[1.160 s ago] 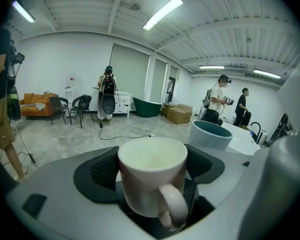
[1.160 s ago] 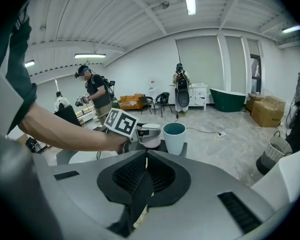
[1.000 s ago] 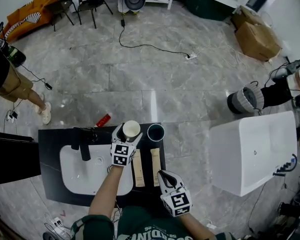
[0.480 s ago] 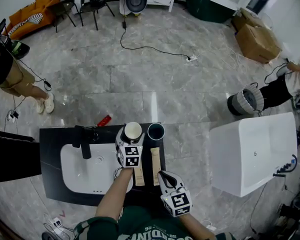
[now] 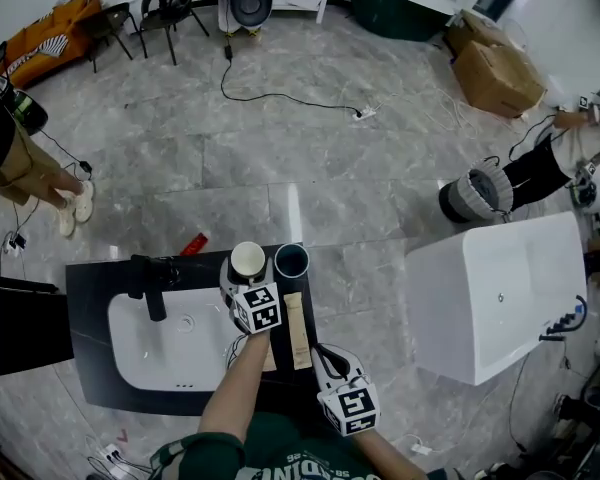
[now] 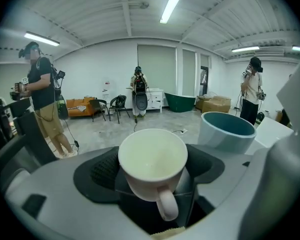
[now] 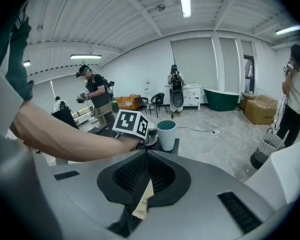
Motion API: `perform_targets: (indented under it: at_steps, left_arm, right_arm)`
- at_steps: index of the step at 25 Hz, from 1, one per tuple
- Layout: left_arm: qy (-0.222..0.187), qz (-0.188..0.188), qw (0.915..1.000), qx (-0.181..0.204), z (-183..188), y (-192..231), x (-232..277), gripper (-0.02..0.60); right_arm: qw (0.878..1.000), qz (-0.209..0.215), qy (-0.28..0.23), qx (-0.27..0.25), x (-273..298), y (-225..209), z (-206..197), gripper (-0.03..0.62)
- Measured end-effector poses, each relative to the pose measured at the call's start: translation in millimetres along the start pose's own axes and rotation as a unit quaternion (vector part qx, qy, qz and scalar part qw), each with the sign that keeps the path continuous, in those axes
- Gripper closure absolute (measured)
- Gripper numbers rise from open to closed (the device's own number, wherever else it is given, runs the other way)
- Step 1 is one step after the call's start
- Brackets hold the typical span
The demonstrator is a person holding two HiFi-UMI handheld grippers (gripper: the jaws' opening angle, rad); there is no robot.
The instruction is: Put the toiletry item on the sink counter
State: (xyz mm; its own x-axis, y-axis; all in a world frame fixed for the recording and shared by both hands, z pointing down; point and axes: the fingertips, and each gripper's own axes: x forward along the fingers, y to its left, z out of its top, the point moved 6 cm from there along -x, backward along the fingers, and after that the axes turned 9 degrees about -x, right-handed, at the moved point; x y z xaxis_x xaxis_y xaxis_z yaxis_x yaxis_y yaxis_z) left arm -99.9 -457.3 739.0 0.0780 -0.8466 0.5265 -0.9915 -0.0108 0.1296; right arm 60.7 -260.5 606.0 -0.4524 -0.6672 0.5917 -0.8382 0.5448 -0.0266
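The head view shows us a black sink counter (image 5: 92, 286) with a white basin (image 5: 145, 353) set in it and a black tap (image 5: 152, 290) at the basin's 11 o'clock. Our left gripper (image 5: 250, 286) reaches to the far edge of the counter, at 3 o'clock from the basin. In the left gripper view its jaws stand wide and lie against both sides of a cream ceramic mug (image 6: 152, 166), whose handle points toward the camera. A round teal cup (image 5: 291, 260) stands just beside the mug at its 3 o'clock. Flat beige sachets (image 5: 298, 330) lie on the counter at 5 o'clock from the mug, one partly under our left arm. Our right gripper (image 5: 326, 352) is over the counter's near right corner, at 5 o'clock from the left one. In the right gripper view its jaws are pressed together on a thin beige toiletry sachet (image 7: 141, 205), held on edge between the pads.
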Motion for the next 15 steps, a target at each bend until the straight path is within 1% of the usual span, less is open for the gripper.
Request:
perform_targets:
  at_steps: [2,6,12,15]
  left_arm:
    - [0.001,-0.002,1.0,-0.002,1,-2,0,0.178]
    - [-0.005,-0.023,0.9997,-0.005,3,-1,-5,0.178]
    - [-0.004,-0.038,0.9992,-0.013,13,-3,-25,0.178]
    - [-0.014,-0.054,0.9985,0.0,13,-4,-44,0.178]
  right_arm:
    - [1.0,-0.003,0.0,0.002,-4,-3,-2,0.551]
    - [1.0,-0.006,-0.004,0.004,-9,-4,-3,0.551]
    - [1.0,0.001,-0.013,-0.001,-10,2,2,0.551]
    - [1.0,0.007,-0.02,-0.008,-11,7,7,0.551]
